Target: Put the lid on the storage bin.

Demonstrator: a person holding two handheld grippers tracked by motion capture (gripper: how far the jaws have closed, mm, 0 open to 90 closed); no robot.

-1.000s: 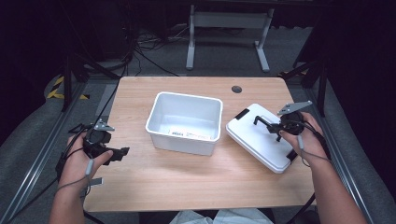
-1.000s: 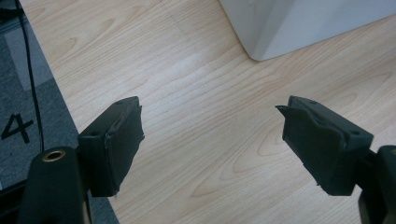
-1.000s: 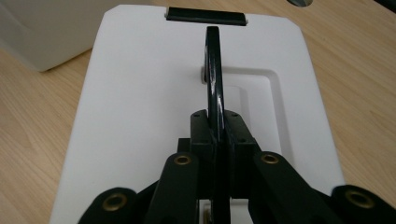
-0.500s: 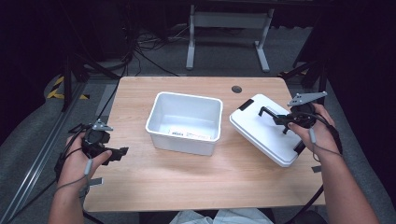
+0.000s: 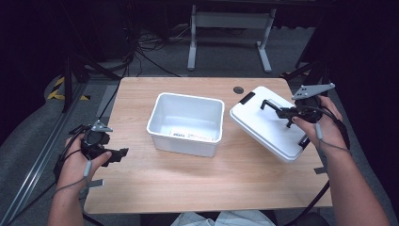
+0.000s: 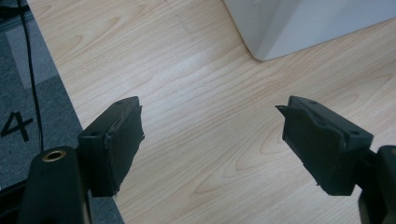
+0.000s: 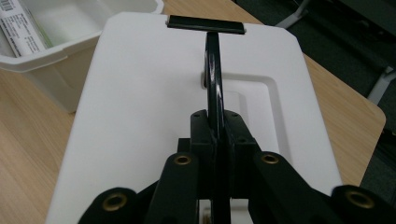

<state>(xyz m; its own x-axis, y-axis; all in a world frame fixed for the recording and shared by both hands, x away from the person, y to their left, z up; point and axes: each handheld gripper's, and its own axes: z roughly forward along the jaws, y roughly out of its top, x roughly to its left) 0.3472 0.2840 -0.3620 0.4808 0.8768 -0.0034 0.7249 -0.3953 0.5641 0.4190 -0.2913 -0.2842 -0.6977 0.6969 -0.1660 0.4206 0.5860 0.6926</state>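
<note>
A white open bin stands mid-table, and its corner is seen in the left gripper view. To its right a white lid hangs tilted above the table. My right gripper is shut on the lid's black handle. In the right gripper view the jaws pinch the thin handle over the lid, with the bin beyond. My left gripper rests open at the table's left edge, with bare wood between its jaws.
A paper label lies in the bin's bottom. A round cable hole sits near the table's far edge. A black clip is on the lid's far end. Dark floor with cables surrounds the table.
The right hand has risen with the lid hanging from its handle, carrying it up and slightly away from me. The left hand has stayed put.
</note>
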